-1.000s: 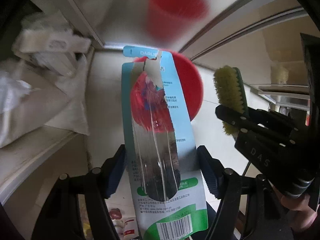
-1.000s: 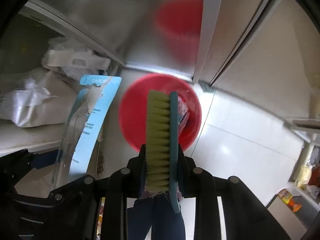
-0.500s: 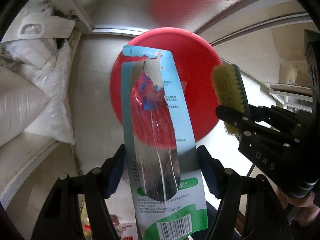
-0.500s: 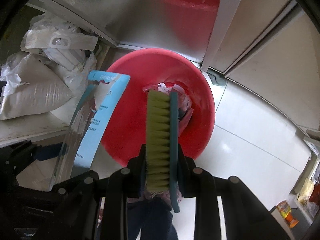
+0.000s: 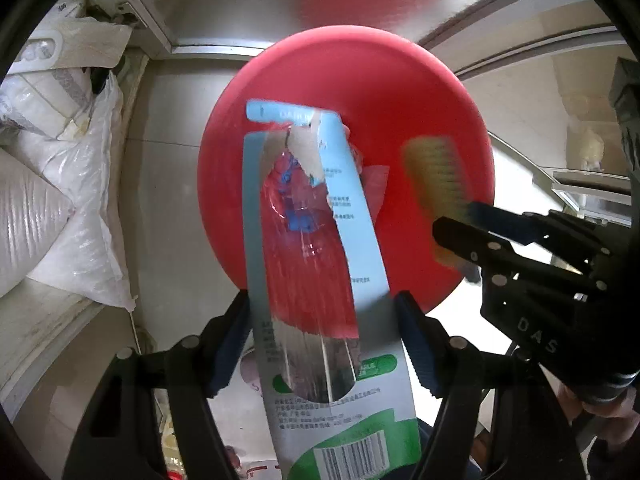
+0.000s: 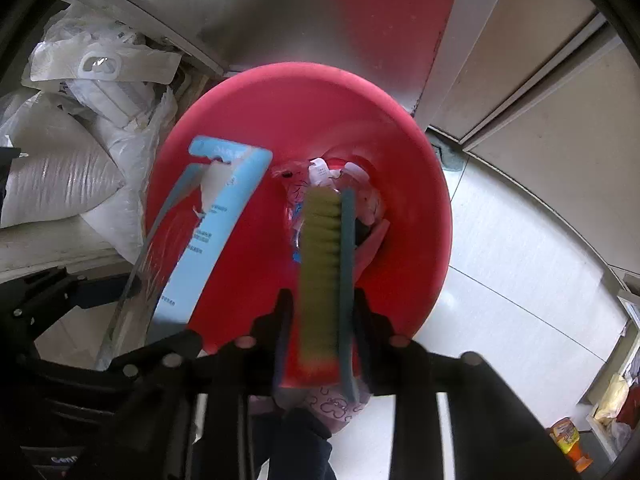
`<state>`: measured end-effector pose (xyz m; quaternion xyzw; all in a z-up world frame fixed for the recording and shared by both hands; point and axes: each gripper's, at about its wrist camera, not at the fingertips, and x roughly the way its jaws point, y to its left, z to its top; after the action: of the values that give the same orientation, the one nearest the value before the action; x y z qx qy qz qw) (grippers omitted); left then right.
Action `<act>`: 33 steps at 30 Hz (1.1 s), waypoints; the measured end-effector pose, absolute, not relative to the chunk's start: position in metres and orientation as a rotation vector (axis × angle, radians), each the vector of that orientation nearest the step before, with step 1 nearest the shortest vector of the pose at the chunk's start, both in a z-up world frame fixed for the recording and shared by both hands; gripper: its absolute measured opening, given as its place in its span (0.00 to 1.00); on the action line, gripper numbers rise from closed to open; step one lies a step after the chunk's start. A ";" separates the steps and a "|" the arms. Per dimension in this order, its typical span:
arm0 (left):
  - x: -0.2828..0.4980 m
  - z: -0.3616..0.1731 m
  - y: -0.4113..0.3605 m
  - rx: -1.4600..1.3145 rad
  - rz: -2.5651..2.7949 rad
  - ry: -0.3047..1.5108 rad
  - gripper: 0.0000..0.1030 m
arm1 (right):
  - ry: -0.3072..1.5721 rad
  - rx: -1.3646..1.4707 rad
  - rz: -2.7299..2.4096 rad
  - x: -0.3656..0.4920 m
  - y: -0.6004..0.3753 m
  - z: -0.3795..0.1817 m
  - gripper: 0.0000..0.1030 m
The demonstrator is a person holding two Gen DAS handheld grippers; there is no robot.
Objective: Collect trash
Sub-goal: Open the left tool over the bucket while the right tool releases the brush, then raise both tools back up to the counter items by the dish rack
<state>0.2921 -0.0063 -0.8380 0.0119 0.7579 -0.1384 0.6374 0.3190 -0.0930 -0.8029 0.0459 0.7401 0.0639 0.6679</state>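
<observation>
My left gripper (image 5: pixel 322 320) is shut on a torn blue and green toothbrush blister pack (image 5: pixel 316 248) and holds it upright over a red bin (image 5: pixel 400 92). The pack also shows in the right wrist view (image 6: pixel 208 232). My right gripper (image 6: pixel 322 312) is shut on a scrub brush (image 6: pixel 324 264) with yellow-green bristles and a teal back, held above the red bin (image 6: pixel 304 112). The brush also shows in the left wrist view (image 5: pixel 436 184), blurred. Crumpled wrappers (image 6: pixel 332 176) lie at the bin's bottom.
White woven sacks (image 5: pixel 52 208) and plastic bags (image 6: pixel 100 68) are piled at the left on a ledge. A metal cabinet wall (image 6: pixel 280 12) stands behind the bin. White floor tiles (image 6: pixel 520 256) spread to the right, with bottles and bags (image 6: pixel 568 440) at the far right.
Both grippers have moved forward and down over the red bin, which now fills more of each view. The pack and the brush stay gripped.
</observation>
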 end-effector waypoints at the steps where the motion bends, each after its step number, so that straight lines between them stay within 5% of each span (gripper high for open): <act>1: 0.293 -0.839 -0.005 0.028 -0.316 1.727 0.67 | 1.664 0.092 0.139 0.319 -0.093 -0.803 0.41; 6: 0.292 -0.831 0.005 0.033 -0.302 1.695 0.80 | 1.648 0.122 0.135 0.318 -0.099 -0.800 0.62; 15: 0.278 -0.736 0.022 0.050 -0.251 1.547 0.84 | 1.542 0.143 0.108 0.306 -0.099 -0.724 0.95; 33: 0.228 -0.349 0.026 -0.036 -0.159 1.146 0.84 | 1.159 0.183 0.136 0.253 -0.093 -0.369 0.99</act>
<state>0.2282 0.0258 -0.3491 -0.0171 0.5418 -0.0750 0.8370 0.2526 -0.0930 -0.3687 0.0863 0.5463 0.0643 0.8306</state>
